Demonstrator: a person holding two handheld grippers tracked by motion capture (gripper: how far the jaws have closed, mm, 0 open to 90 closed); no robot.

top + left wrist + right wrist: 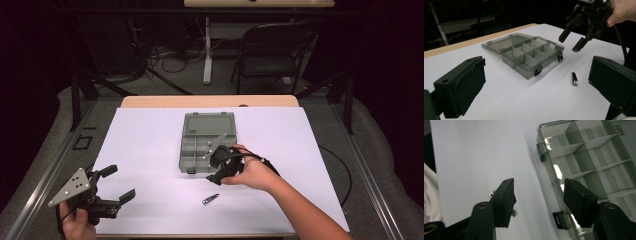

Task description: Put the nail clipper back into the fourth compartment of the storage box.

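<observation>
high: overhead, forward-down | gripper views: low, close | shared: organizer box (207, 142)

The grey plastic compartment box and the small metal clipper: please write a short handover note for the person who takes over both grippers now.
Left gripper: open, holds nothing, low at the near left of the white table.
Right gripper: open, holds nothing, raised just off the box's near right corner.
Translucent grey plastic compartment box: at the table centre, lid open and laid back; the compartments in view look empty.
Small metal nail clipper: flat on the table, in front of the box, untouched.
Done: box opened.
Left, probably: pick up the clipper and place it in a compartment.
</observation>
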